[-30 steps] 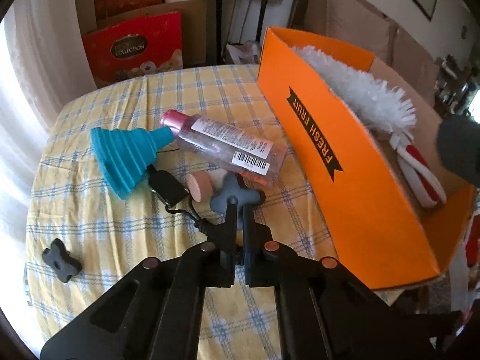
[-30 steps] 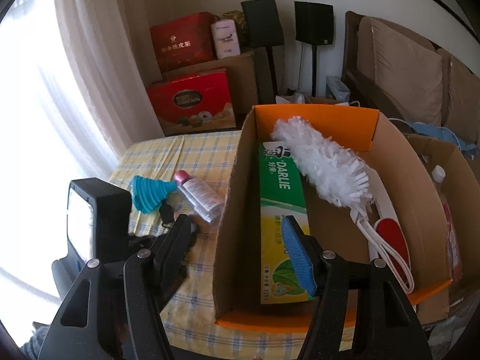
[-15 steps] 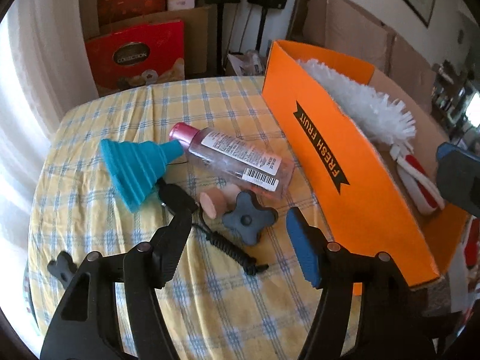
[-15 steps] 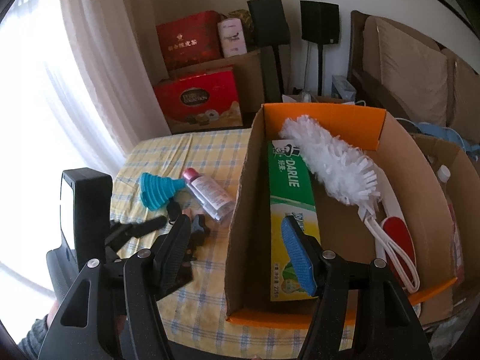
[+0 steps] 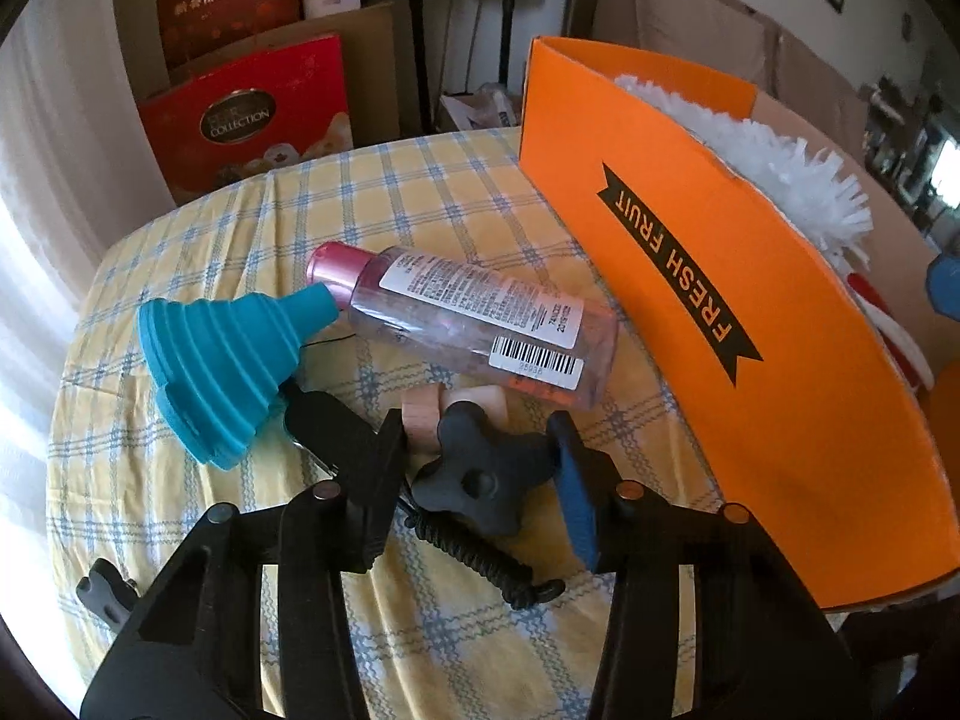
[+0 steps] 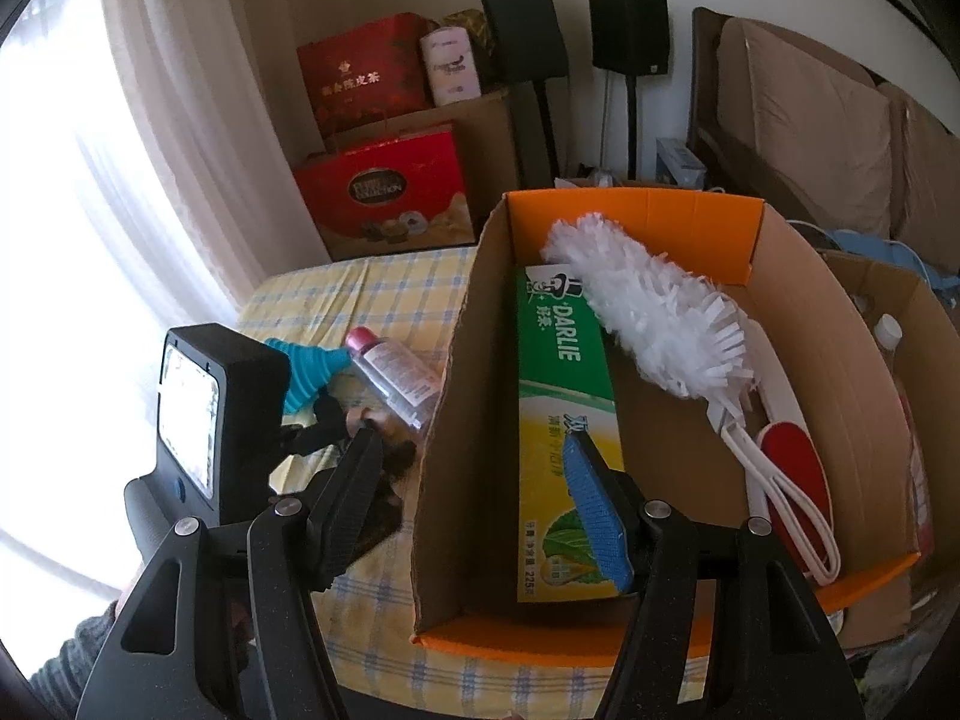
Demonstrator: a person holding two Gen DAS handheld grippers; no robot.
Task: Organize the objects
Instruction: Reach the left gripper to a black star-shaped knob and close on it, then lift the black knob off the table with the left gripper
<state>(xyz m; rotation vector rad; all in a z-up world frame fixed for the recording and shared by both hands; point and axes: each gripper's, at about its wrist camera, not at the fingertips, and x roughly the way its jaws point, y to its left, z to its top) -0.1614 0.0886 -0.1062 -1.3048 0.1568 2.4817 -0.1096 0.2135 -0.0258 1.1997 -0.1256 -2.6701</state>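
A black star-shaped knob (image 5: 474,480) lies on the checked cloth between the fingers of my left gripper (image 5: 474,486). Its jaws are closing on the knob: the blue pad (image 5: 573,498) meets one lobe, and a thin gap shows at the other finger. Just beyond the knob lie two small wooden pieces (image 5: 426,414), a pink bottle (image 5: 474,324) on its side and a teal ribbed funnel (image 5: 222,360). The orange "FRESH FRUIT" box (image 5: 750,360) stands to the right. My right gripper (image 6: 477,504) hangs open, one finger on each side of that box's left wall (image 6: 456,420), gripping nothing.
The box holds a green Darlie carton (image 6: 564,396) and a white duster (image 6: 654,312) with a red and white handle (image 6: 786,468). A black coiled cord (image 5: 480,558) runs under the knob. A second black knob (image 5: 105,591) lies at the cloth's near left. Red gift boxes (image 5: 246,120) stand behind the table.
My left gripper went from shut to wide open, dropped down around the black knob, and its jaws have since narrowed on it. The right gripper has kept still over the box wall.
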